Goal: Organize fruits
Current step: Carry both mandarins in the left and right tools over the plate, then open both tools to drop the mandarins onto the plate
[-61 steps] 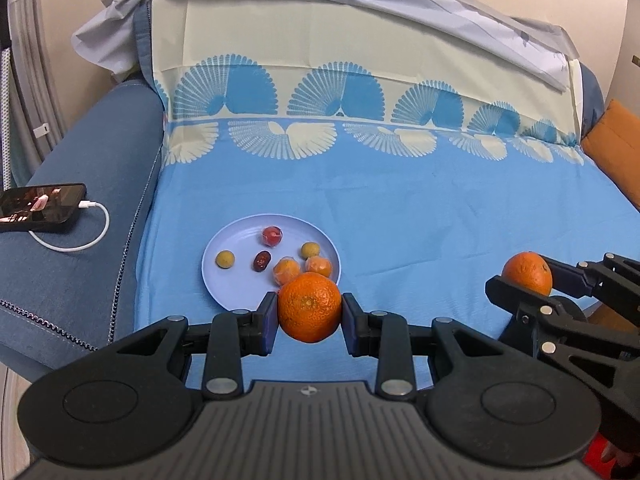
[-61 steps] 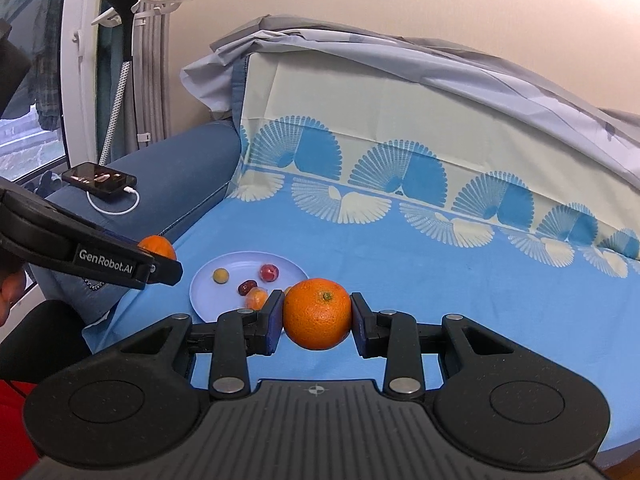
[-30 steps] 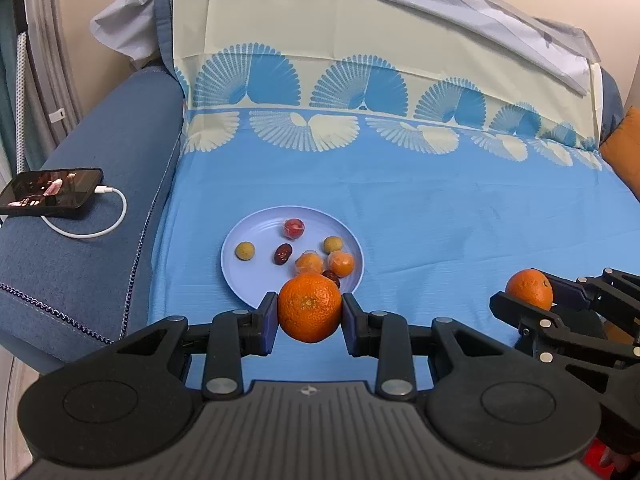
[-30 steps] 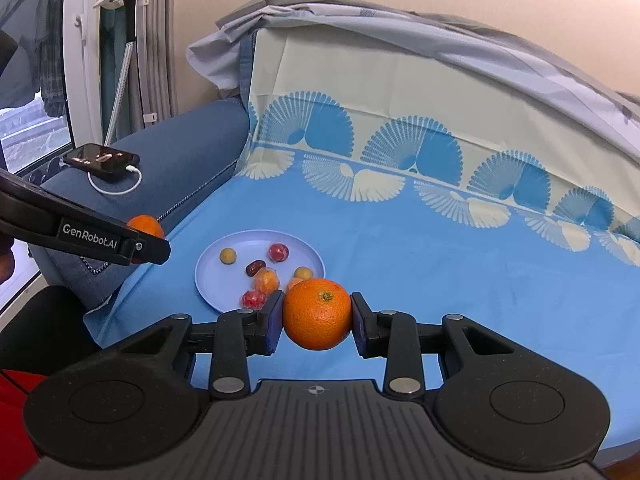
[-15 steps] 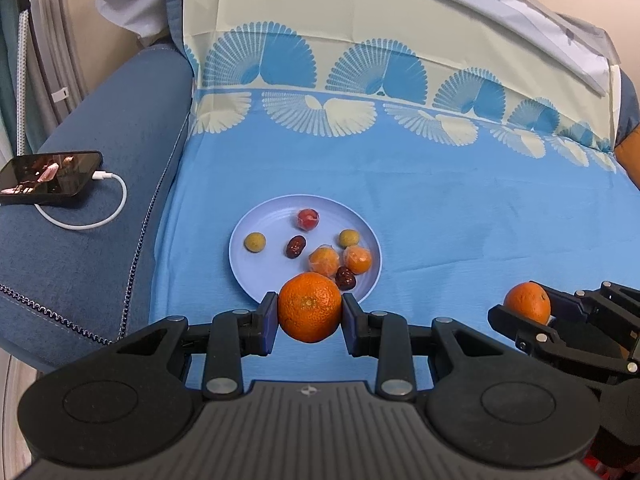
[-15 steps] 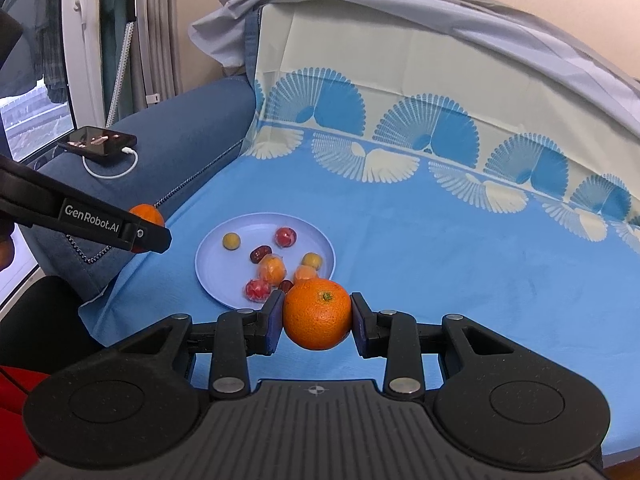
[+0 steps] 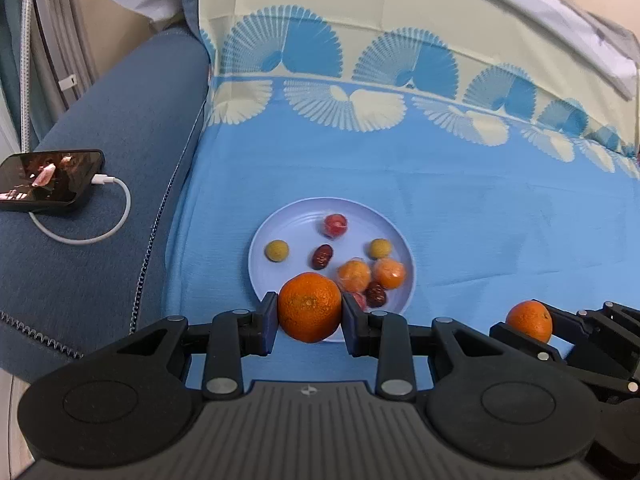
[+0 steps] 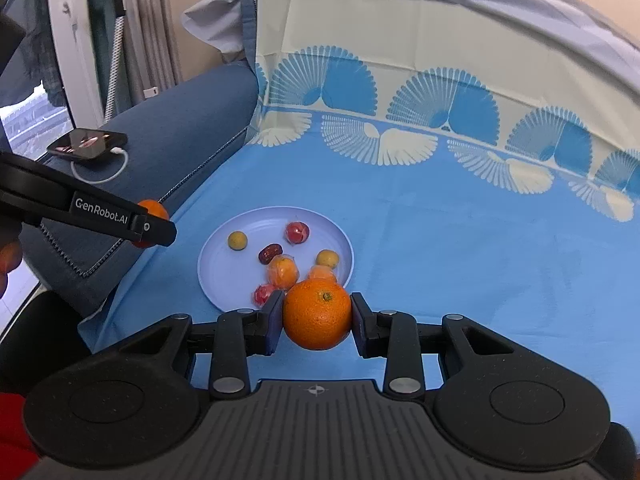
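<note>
My left gripper (image 7: 309, 322) is shut on an orange (image 7: 309, 306) and holds it above the near rim of a pale blue plate (image 7: 280, 276). My right gripper (image 8: 317, 320) is shut on a second orange (image 8: 317, 314) above the plate's (image 8: 216, 268) near right rim. The plate lies on a blue cloth and holds several small fruits: two yellow-green ones, a red one (image 7: 335, 225), dark dates (image 7: 322, 256) and wrapped small oranges (image 7: 353, 275). The right gripper's orange shows in the left wrist view (image 7: 529, 321), and the left gripper's orange shows in the right wrist view (image 8: 154, 213).
A blue patterned cloth (image 7: 460, 208) covers the sofa seat and back. A phone (image 7: 48, 181) on a white cable lies on the dark blue armrest (image 7: 100, 200) to the left. A window and curtain stand at the far left (image 8: 80, 40).
Both grippers have moved forward and closer to the plate, each still holding its orange. The plate now sits just beyond the fingertips.
</note>
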`<state>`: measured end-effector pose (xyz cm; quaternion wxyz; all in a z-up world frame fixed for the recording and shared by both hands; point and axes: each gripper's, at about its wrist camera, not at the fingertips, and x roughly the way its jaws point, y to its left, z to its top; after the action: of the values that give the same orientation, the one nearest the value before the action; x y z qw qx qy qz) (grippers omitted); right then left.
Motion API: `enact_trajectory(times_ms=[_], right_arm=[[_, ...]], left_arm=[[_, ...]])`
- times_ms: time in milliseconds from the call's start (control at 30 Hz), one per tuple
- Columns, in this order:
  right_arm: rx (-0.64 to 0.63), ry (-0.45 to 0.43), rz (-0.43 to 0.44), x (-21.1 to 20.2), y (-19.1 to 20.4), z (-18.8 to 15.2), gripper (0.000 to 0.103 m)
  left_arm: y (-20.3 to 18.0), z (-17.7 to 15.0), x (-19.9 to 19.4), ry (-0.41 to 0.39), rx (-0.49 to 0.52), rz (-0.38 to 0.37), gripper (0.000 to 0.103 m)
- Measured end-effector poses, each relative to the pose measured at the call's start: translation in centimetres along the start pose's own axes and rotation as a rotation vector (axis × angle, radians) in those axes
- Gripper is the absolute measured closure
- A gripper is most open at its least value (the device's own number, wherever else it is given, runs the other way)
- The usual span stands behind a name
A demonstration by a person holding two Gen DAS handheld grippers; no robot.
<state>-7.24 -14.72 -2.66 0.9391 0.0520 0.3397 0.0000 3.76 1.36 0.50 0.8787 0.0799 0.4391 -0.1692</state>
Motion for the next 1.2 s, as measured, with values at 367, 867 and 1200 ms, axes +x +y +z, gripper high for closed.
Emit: enact_trajectory(times_ms=[367,867,1200], right_arm=[[-0.037,0.031,0.047,7.8,0.5,3.4,0.066],[-0.065,0.108,0.054,16.6,0.1,5.1,0.066],[-0.124,0.129,0.082,17.5,0.4,5.2,0.02]], left_arm=[[1.9,4.9,7.4,0.082,-0.011,0.033,0.067],[3.4,6.5,15.3,0.182,0.011,0.065,0.067],[2.8,6.7,14.6,0.092,0.045,0.104,0.0]])
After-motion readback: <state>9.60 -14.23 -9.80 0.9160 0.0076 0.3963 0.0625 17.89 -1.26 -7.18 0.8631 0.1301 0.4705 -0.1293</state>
